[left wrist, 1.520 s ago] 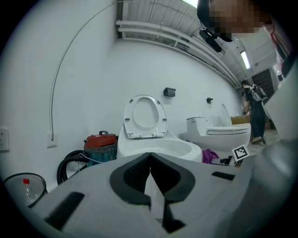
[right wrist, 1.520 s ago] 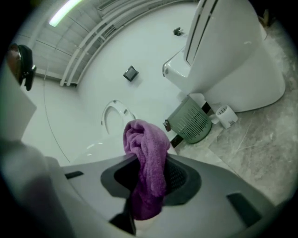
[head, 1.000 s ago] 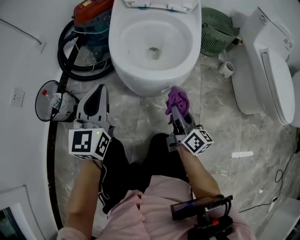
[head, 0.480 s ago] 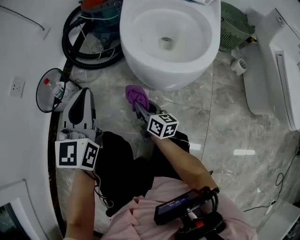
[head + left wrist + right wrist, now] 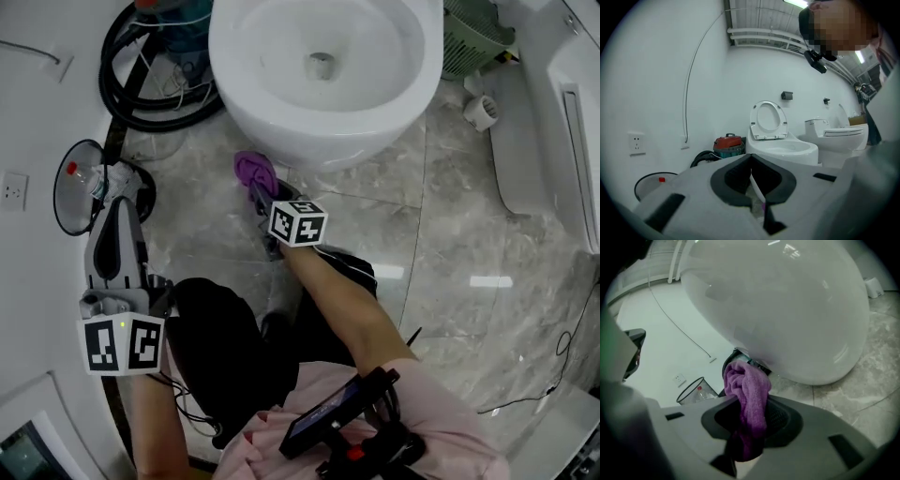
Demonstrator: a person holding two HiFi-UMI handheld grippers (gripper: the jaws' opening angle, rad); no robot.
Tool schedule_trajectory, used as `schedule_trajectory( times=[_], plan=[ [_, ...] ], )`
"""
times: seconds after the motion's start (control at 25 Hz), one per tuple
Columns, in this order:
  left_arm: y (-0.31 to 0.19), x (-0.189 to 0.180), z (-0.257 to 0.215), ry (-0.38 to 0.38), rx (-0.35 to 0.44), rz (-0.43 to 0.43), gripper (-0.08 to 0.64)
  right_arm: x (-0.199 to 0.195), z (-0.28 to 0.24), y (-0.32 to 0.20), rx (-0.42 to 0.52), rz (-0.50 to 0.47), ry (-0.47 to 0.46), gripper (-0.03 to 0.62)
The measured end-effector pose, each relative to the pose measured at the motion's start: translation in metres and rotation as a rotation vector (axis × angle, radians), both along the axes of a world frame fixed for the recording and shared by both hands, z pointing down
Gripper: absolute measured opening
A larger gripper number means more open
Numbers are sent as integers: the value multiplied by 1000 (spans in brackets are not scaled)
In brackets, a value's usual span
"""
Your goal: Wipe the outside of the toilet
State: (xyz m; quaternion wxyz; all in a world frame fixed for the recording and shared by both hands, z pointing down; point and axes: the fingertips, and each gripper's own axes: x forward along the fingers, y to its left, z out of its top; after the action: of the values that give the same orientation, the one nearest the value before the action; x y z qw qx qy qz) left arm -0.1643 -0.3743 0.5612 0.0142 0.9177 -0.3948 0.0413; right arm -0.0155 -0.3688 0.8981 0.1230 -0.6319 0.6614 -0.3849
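Right claw (image 5: 257, 190): I am pinching a purple cloth (image 5: 252, 169) between its two jaws; the cloth is bunching up above the jaw tips and hanging down between them (image 5: 749, 394).
Left claw (image 5: 115, 214): I am holding it with the jaw tips pressed together and nothing between them (image 5: 750, 161); it is hovering well apart from the right claw, beside the wire bin (image 5: 70, 192).
Toilet (image 5: 281, 141): it is standing on the grey marble floor (image 5: 450, 216) with its seat raised; its white outer wall is filling most of the right gripper view (image 5: 787, 310).
Cloth and toilet: the cloth is sitting just below the front of the bowl, towards its left side; I cannot tell whether it is touching the bowl.
Left of the toilet: a vacuum cleaner with a coiled black hose (image 5: 141, 89) is lying against the wall.
Right of the toilet: a green basket (image 5: 478, 37) and a second toilet (image 5: 562, 141) are standing there.
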Motion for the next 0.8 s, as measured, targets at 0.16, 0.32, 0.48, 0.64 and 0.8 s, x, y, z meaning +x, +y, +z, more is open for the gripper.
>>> schedule_trajectory(
  times=[0.16,0.32,0.48,0.64,0.8],
  plan=[
    [-1,5,6,-20,-5,-11,9,23,15,0,-35,43,-3,120],
    [-3,17,3,-35,5,-7,9,39,13,4,-33,53,-21,118],
    [3,43,5,-36,10,41,9,47,8,18,-28,16,-3,117],
    [7,66,3,-47,21,80,9,56,0,35,-24,3,-12,115],
    [9,84,5,-46,16,107,9,68,-8,54,-18,-38,2,115]
  ],
)
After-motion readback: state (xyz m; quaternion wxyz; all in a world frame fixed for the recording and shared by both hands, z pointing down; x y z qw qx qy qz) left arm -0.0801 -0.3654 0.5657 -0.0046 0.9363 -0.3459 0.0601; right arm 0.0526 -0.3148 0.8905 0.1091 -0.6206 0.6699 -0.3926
